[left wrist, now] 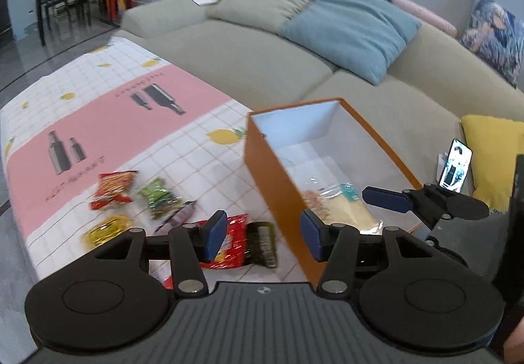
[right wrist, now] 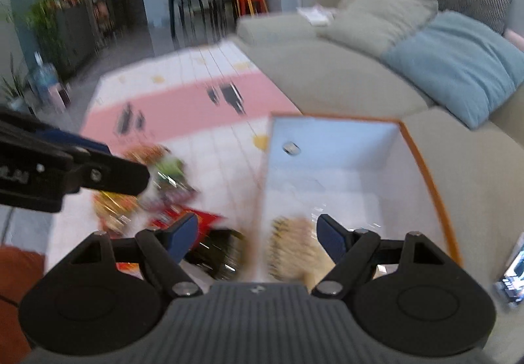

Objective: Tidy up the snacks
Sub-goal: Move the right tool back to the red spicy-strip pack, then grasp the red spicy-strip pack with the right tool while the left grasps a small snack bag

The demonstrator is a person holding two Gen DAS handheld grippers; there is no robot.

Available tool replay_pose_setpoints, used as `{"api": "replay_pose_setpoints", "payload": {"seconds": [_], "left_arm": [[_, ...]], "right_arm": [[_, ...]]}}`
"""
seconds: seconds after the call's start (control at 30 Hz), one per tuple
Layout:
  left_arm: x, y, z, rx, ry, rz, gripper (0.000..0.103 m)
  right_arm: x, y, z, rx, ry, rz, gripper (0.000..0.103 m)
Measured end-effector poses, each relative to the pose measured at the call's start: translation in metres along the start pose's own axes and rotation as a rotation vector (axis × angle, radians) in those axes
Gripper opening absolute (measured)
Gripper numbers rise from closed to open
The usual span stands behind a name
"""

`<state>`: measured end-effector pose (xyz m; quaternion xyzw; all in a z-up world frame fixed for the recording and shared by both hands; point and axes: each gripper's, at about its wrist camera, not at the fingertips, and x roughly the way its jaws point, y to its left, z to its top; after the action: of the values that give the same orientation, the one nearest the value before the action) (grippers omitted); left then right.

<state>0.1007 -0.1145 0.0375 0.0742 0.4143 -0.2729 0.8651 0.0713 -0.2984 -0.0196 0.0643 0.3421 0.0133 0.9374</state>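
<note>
My left gripper has its jaws well apart, with nothing between them; it touches nothing. It hangs above the near corner of the orange box and the snacks on the table. My right gripper also has its jaws wide apart and empty, above the left wall of the box. Inside the box lies one clear bag with pale food, at the near end. The other snacks are still outside, on the table left of the box: a red pack, a green one, a yellow one, and a red and a dark pack just beside the box.
</note>
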Motion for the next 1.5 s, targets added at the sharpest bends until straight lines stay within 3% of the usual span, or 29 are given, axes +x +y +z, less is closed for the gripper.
{"api": "replay_pose_setpoints", "payload": {"seconds": [0.13, 0.23, 0.47, 0.73, 1.17, 1.37, 1.5], "left_arm": [[-0.013, 0.025, -0.022, -0.01, -0.035, 0.072, 0.062], [-0.015, 0.043, -0.042, -0.027, -0.02, 0.093, 0.063], [0.01, 0.078, -0.077, -0.12, 0.112, 0.127, 0.063], [0.045, 0.087, -0.108, -0.091, 0.225, 0.161, 0.062], [0.072, 0.119, -0.105, -0.097, 0.234, 0.193, 0.062], [0.084, 0.127, -0.108, -0.093, 0.266, 0.194, 0.062], [0.09, 0.132, -0.108, -0.103, 0.266, 0.181, 0.062]], "right_arm": [[-0.01, 0.028, -0.012, 0.02, -0.087, 0.063, 0.078], [-0.009, 0.047, -0.024, 0.003, -0.085, 0.095, 0.078], [0.024, 0.077, -0.056, -0.043, 0.069, 0.112, 0.079], [0.059, 0.098, -0.075, -0.142, 0.173, 0.15, 0.075], [0.128, 0.133, -0.081, -0.268, 0.28, 0.188, 0.075], [0.149, 0.135, -0.084, -0.258, 0.321, 0.177, 0.074], [0.155, 0.138, -0.087, -0.285, 0.322, 0.176, 0.063]]}}
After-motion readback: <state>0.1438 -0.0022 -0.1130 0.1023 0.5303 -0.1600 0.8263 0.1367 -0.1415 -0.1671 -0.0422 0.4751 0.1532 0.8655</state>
